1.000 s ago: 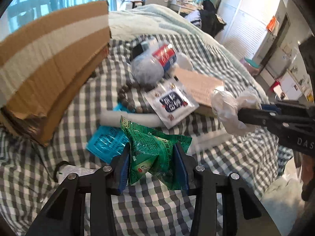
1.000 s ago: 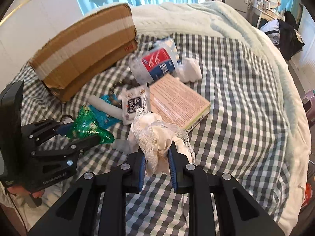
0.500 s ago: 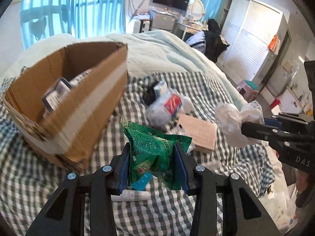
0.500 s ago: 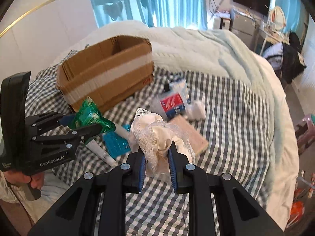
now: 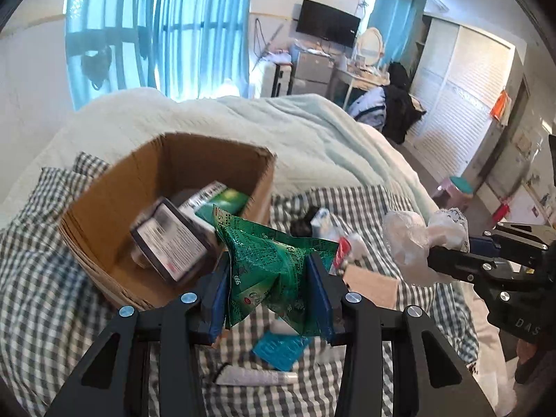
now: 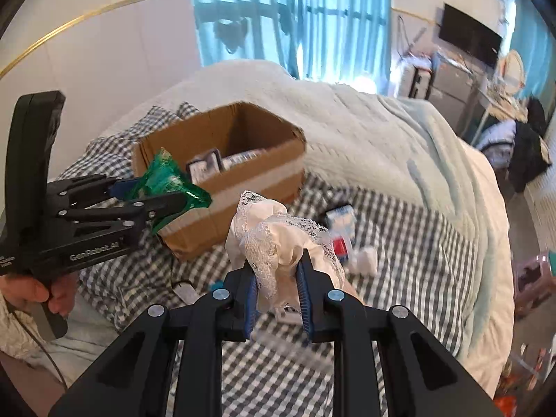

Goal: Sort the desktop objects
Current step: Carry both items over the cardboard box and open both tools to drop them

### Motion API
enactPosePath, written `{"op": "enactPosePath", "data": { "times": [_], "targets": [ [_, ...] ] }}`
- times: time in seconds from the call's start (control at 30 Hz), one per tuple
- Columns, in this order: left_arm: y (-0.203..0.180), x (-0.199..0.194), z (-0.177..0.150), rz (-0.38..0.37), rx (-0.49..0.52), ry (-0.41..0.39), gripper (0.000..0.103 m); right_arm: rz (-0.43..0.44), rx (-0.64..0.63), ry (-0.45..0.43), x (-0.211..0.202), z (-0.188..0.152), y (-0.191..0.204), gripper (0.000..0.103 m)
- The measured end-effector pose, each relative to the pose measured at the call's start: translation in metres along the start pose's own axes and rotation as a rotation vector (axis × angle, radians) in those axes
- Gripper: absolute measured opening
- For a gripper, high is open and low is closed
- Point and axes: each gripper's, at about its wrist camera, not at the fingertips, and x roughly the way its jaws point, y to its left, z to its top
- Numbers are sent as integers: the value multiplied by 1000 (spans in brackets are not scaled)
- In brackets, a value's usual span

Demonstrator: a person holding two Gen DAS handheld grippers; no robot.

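Observation:
My left gripper [image 5: 271, 292] is shut on a green snack packet [image 5: 271, 264] and holds it in the air by the near right corner of an open cardboard box [image 5: 104, 208]. The box holds several packaged items [image 5: 170, 239]. My right gripper [image 6: 278, 278] is shut on a white lace cloth bundle [image 6: 274, 236], held above the checked bedspread, right of the box [image 6: 243, 173]. The left gripper [image 6: 166, 201] with the green packet [image 6: 163, 180] shows at the left of the right wrist view. The right gripper [image 5: 438, 253] with the white bundle [image 5: 417, 243] shows at the right of the left wrist view.
Loose items lie on the checked bedspread [image 6: 399, 243]: a white-red-blue pack [image 6: 342, 222], a brown flat box [image 5: 375, 285], a teal packet [image 5: 278, 347], a white tube [image 5: 257, 377]. A pale green blanket [image 6: 382, 132] covers the far bed. The bed edge drops off at right.
Both grippers have risen with their loads. The left one has moved toward the box, whose open inside now shows; the objects on the bed look farther below.

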Motion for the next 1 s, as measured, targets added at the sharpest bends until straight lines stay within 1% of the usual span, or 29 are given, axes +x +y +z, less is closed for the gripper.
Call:
{"op": "enactPosePath", "data": {
  "times": [0.1, 0.27, 0.33, 0.53, 0.63, 0.73, 0.8, 0.87, 0.9, 1.0],
  "targets": [
    [9, -4, 9, 8, -9, -28, 43, 24, -21, -17, 1, 17, 7, 20],
    [27, -7, 22, 55, -21, -51, 43, 61, -65, -19, 13, 44, 21, 20],
    [39, -9, 28, 71, -44, -67, 43, 71, -89, -23, 20, 56, 29, 20],
    [74, -3, 38, 139, -100, -78, 43, 102, -142, -44, 42, 84, 53, 20],
    [85, 6, 43, 182, -94, -74, 43, 144, -113, -50, 54, 97, 58, 20],
    [94, 14, 44, 205, -96, -75, 43, 158, -69, -63, 67, 107, 60, 20],
    [99, 19, 42, 205, -106, -68, 43, 169, -42, -60, 76, 112, 61, 20],
    [104, 24, 38, 204, -124, -59, 43, 172, -28, -56, 82, 113, 62, 20],
    [105, 26, 36, 205, -128, -52, 43, 154, -9, -49, 85, 113, 62, 20],
    [106, 30, 32, 225, -123, -43, 43, 152, 11, -41, 94, 115, 62, 20]
  ]
}}
